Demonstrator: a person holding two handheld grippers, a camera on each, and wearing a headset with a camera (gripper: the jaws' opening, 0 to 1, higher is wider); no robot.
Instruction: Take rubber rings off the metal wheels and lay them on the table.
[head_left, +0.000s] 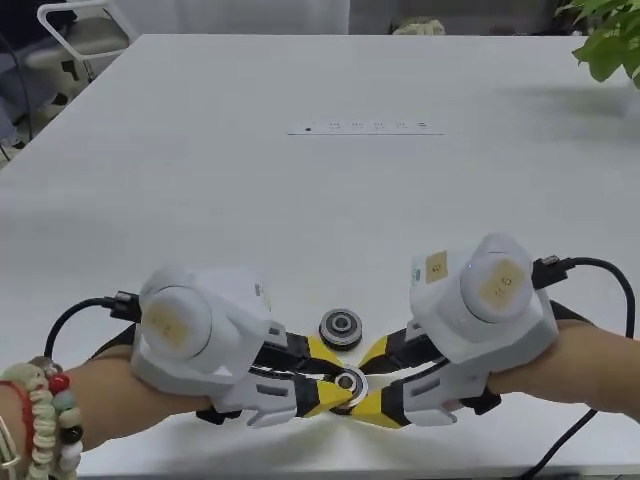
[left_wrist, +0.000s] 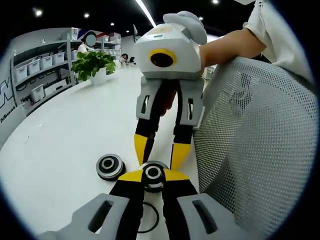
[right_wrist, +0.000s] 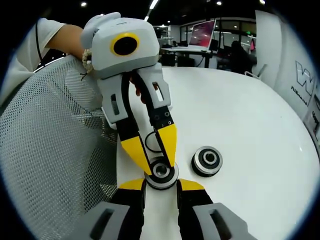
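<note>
Meeting at the table's (head_left: 300, 200) near edge, the left tool (head_left: 329, 378) and right tool (head_left: 369, 380) both close narrowly on one metal wheel (head_left: 349, 381), so stripping looks under way; next, I judge, peel its rubber ring free beside the loose ring (left_wrist: 158, 220).

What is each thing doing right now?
Left tongs: shut on the small round metal wheel.
Right tongs: shut on the same wheel.
Second round metal wheel: lying flat on the white table, untouched.
Thin black rubber ring: loose, flat on the table.
</note>
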